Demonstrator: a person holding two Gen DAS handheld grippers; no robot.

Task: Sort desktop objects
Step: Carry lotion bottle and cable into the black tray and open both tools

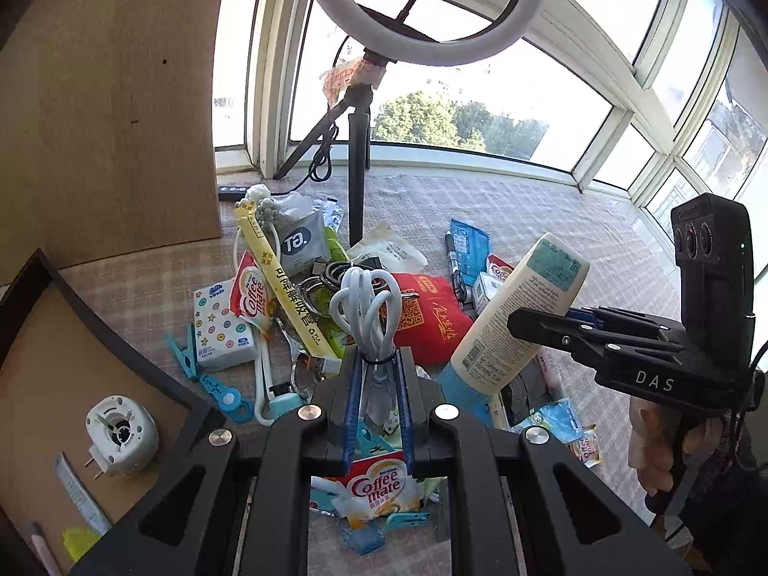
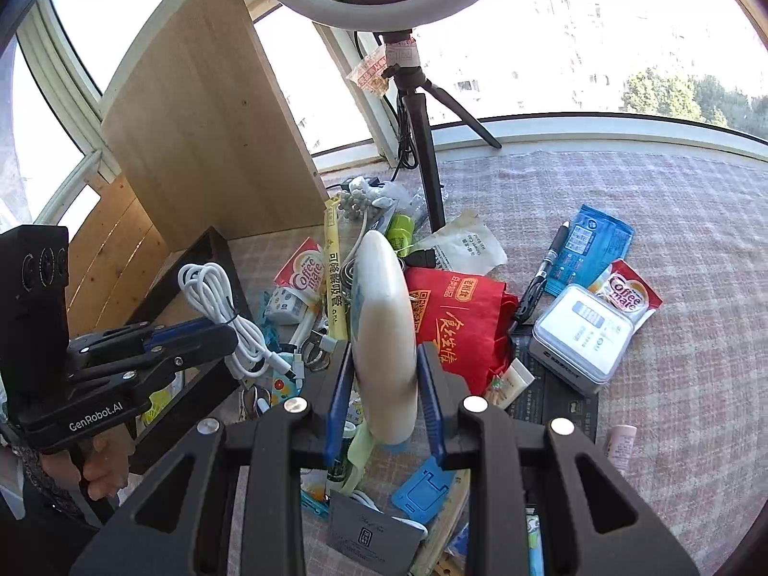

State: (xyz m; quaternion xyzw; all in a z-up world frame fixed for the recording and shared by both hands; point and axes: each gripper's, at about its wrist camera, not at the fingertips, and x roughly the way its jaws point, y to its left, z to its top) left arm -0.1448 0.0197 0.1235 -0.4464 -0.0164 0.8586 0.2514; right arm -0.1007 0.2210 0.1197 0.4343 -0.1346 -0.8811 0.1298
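Above a cluttered tabletop [image 2: 672,201], the left gripper [image 1: 376,384] clamps a bundled white cable [image 1: 367,317], its loops rising beyond the fingertips. Just to its right, the right gripper [image 2: 384,384] grips a cream lotion tube [image 2: 384,317] held over a red pouch [image 2: 461,317].

Both wrist fisheyes angled down from close above, sharing the cluttered table [image 1: 528,201] and ring light [image 2: 384,5].
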